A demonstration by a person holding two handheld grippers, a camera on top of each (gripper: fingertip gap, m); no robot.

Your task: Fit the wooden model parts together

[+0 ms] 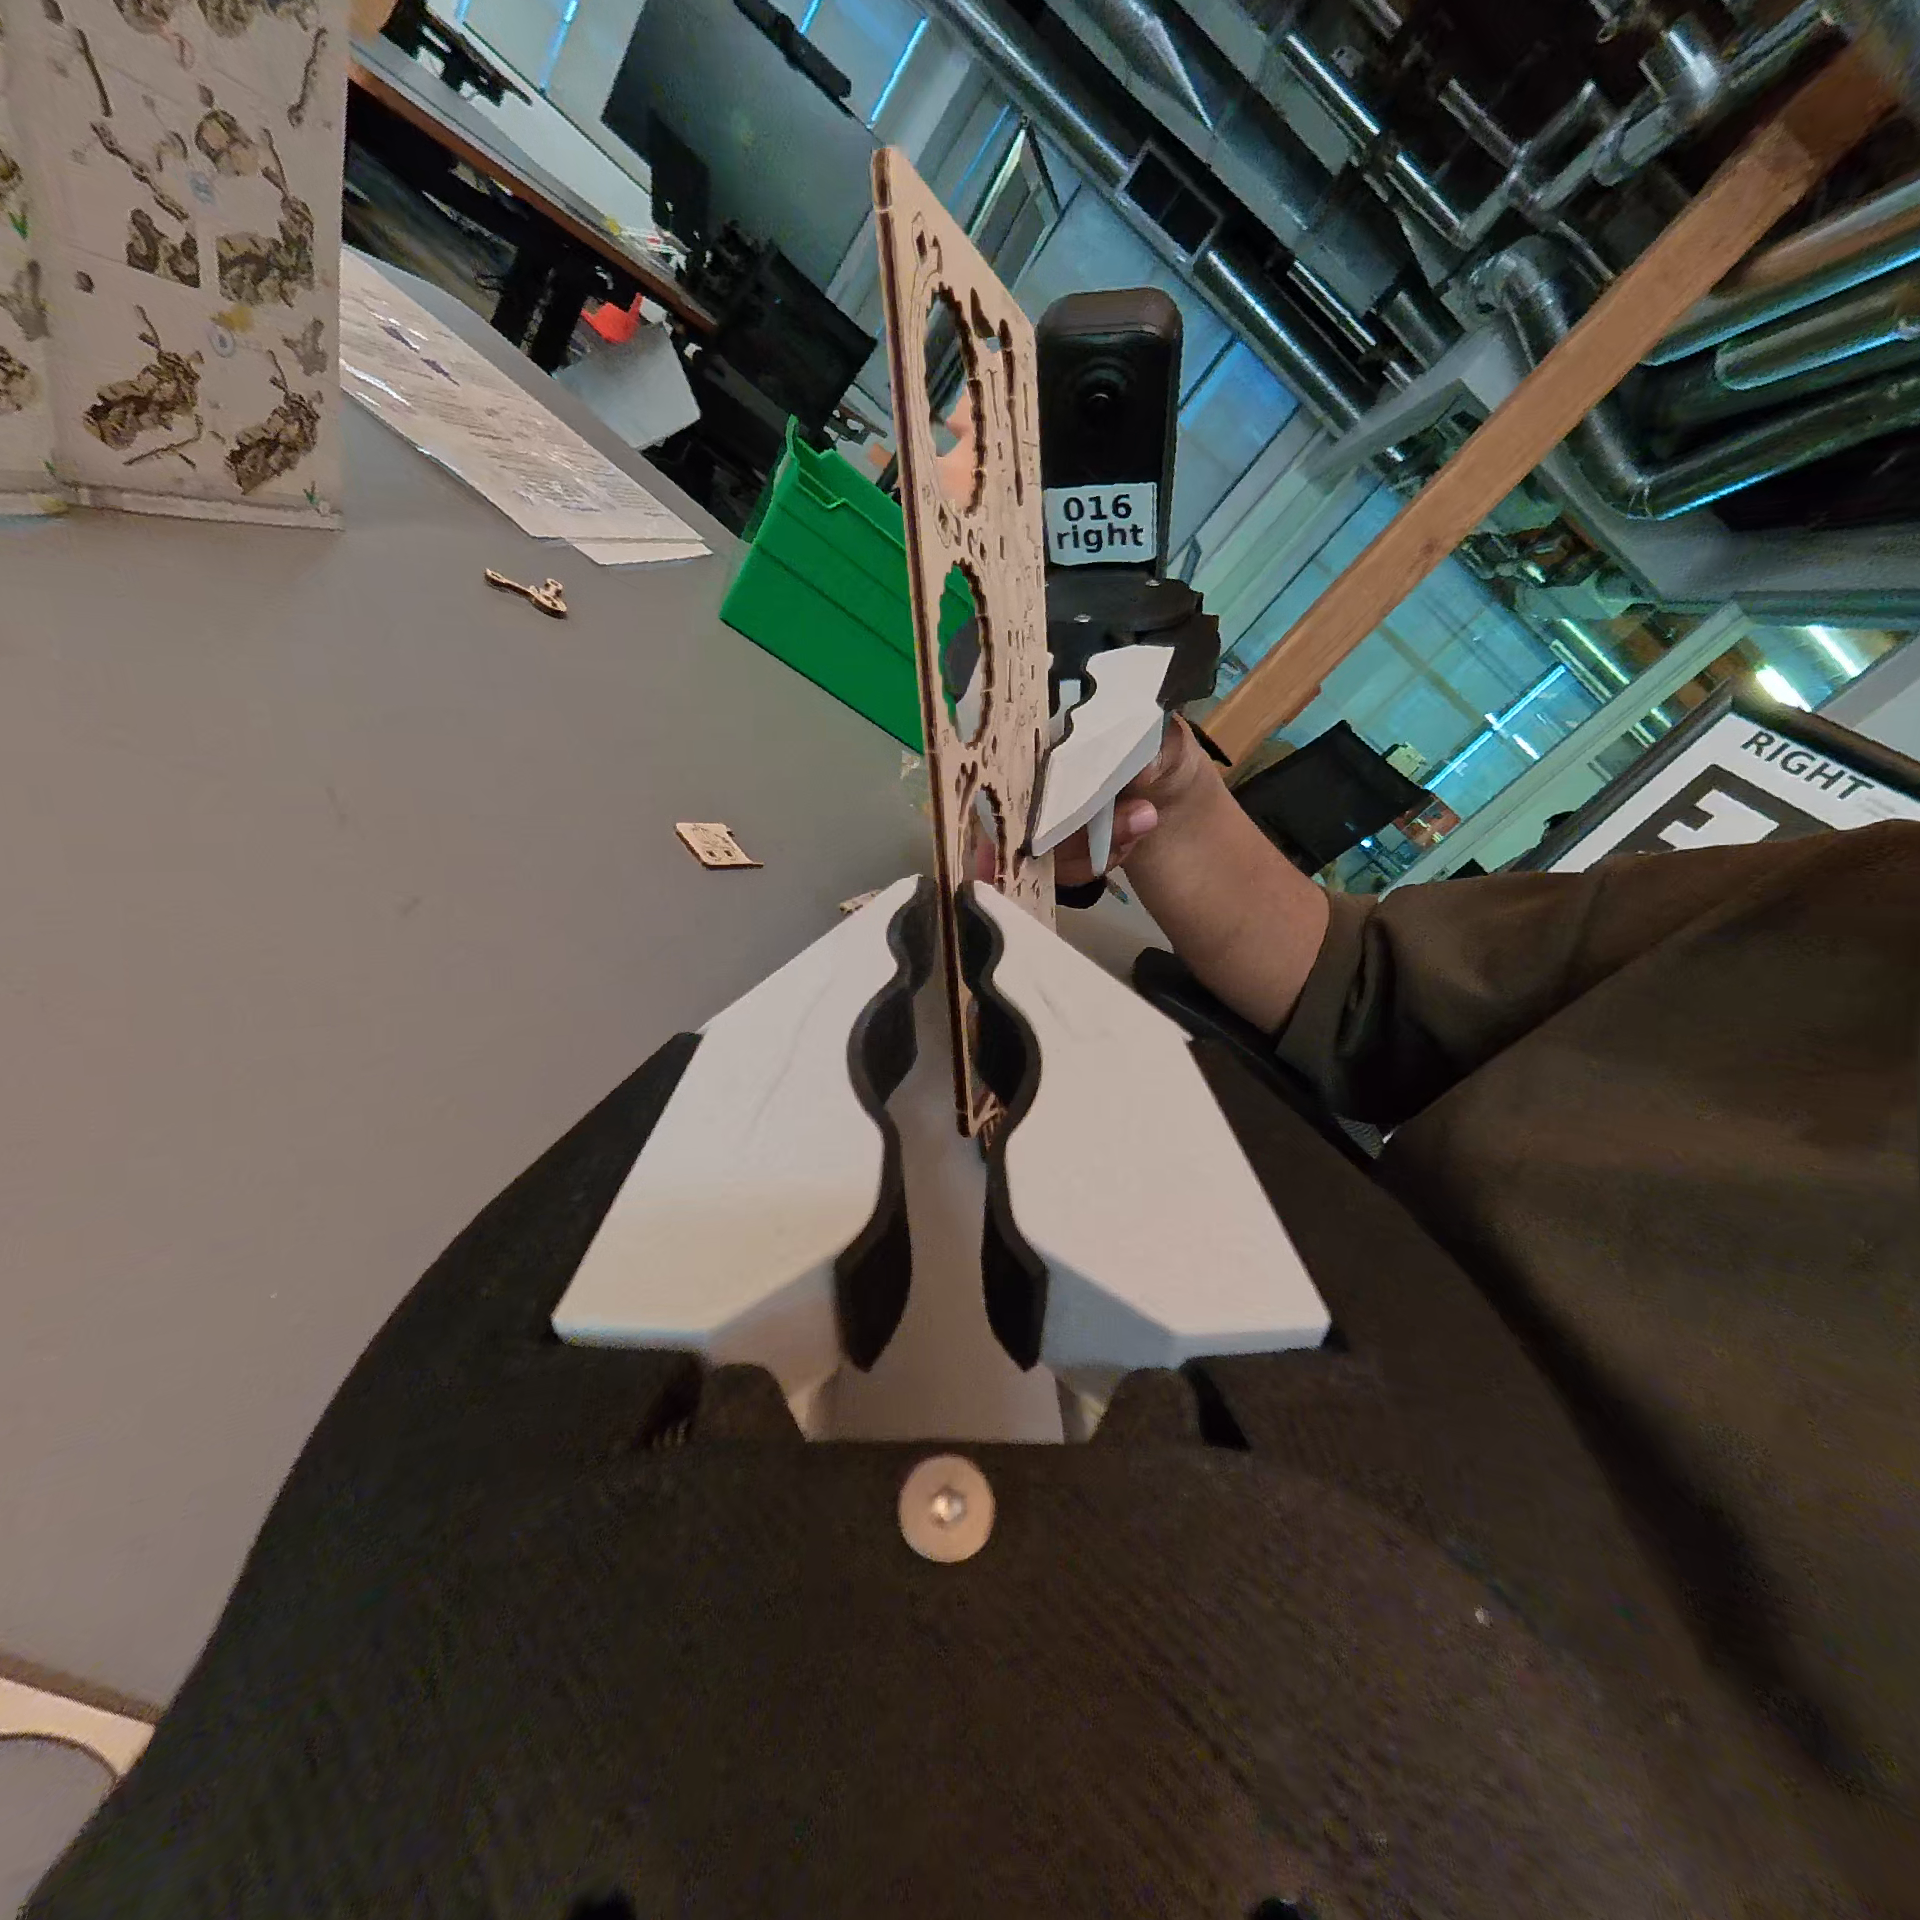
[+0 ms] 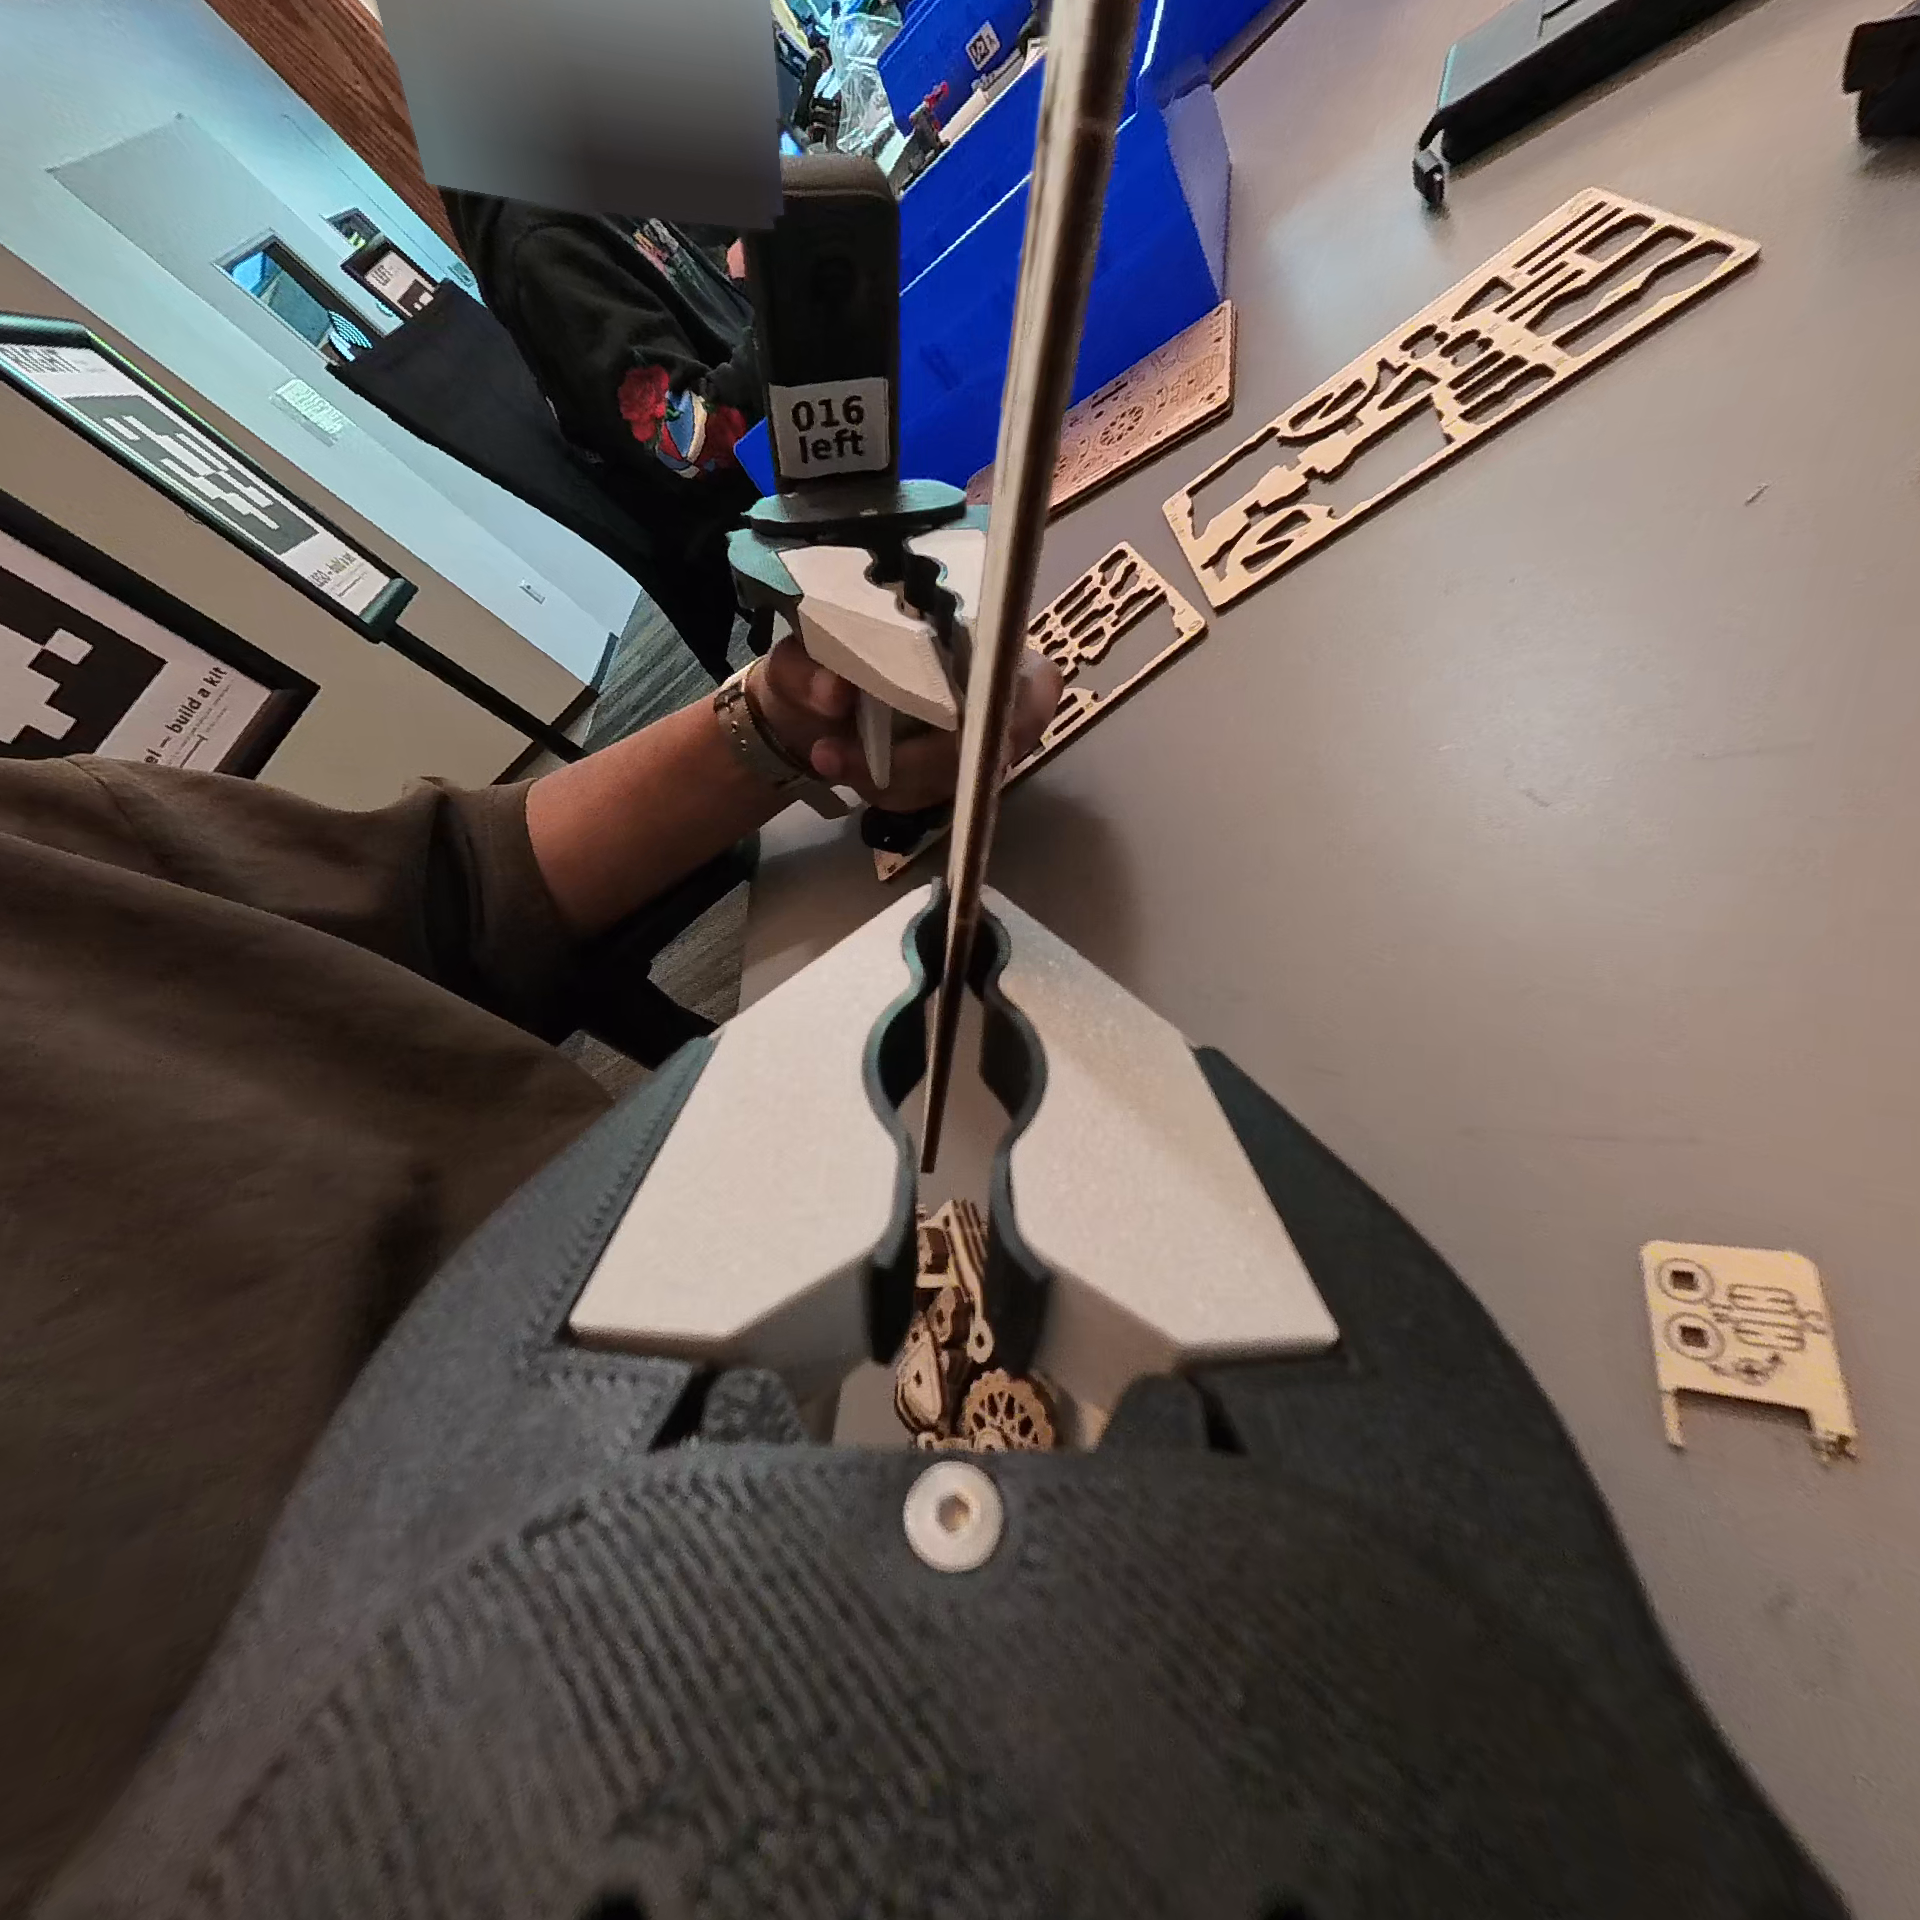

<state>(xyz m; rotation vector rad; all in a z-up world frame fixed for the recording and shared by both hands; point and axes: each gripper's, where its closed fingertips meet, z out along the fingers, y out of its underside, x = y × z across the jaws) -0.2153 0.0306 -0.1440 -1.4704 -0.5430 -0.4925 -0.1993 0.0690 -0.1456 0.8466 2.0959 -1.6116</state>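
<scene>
A thin laser-cut wooden sheet (image 1: 1013, 582) with round cut-outs stands upright above the grey table (image 1: 312, 831). My left gripper (image 1: 940, 894) is shut on its lower edge. My right gripper (image 1: 1039, 831) shows farther off, clamped on the same sheet from the other side. In the right wrist view the sheet (image 2: 1029, 416) is edge-on and runs up between my right gripper's (image 2: 961, 904) closed tips, with the left gripper (image 2: 956, 707) beyond it. A small wooden model with gear wheels (image 2: 956, 1340) shows through the gap at the finger bases; I cannot tell whether anything holds it.
Two small wooden pieces (image 1: 717, 844) (image 1: 530, 592) lie on the table near papers (image 1: 488, 436), a printed box (image 1: 177, 260) and a green bin (image 1: 821, 582). Emptied wooden frames (image 2: 1455, 405) (image 2: 1117, 623), a small punched card (image 2: 1745, 1340) and blue bins (image 2: 1039, 260) lie to the right. One gripper's finger ends stand about 5 cm off the other's. It is some 15 cm from my right tips to the small punched card (image 2: 1745, 1340). It turns up in the left wrist view (image 1: 719, 838) as well.
</scene>
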